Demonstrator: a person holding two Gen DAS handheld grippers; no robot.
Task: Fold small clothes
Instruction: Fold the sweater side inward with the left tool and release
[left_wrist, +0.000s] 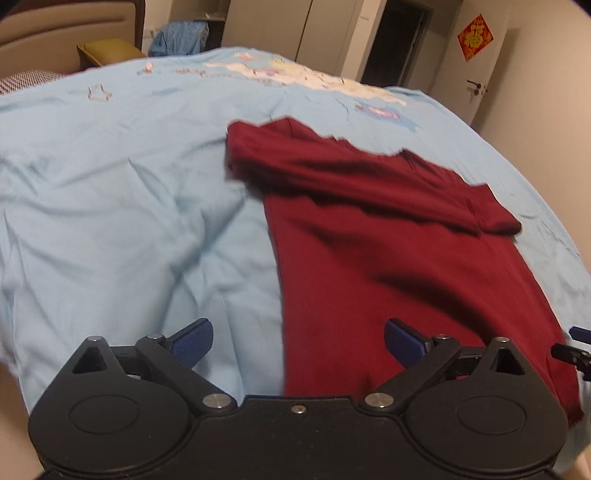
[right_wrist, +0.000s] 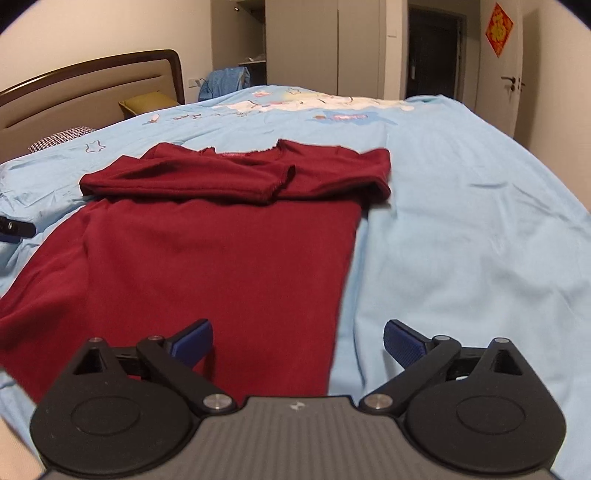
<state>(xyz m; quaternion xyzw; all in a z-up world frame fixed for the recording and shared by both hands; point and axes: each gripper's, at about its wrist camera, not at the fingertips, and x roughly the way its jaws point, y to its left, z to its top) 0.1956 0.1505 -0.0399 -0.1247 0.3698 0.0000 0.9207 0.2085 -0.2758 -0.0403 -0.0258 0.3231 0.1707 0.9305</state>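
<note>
Dark red cotton T-shirt (right_wrist: 207, 258) lying flat on light blue bedsheet (right_wrist: 461, 240), sleeves folded in.
Left gripper (left_wrist: 298, 341) and right gripper (right_wrist: 298, 341) hovering at its hem, 2 pairs of jaws gaping wide, holding nothing; body folds remaining.

I'm looking at a bed spread with a rumpled light-blue cotton cover (right_wrist: 461, 229) bearing cartoon prints at its far end. A dark-red short-sleeved T-shirt (right_wrist: 207, 266) lies flat on it, both sleeves folded inward across the chest.

Blue-sheeted bed (right_wrist: 461, 206), padded headboard (right_wrist: 85, 92)
</note>
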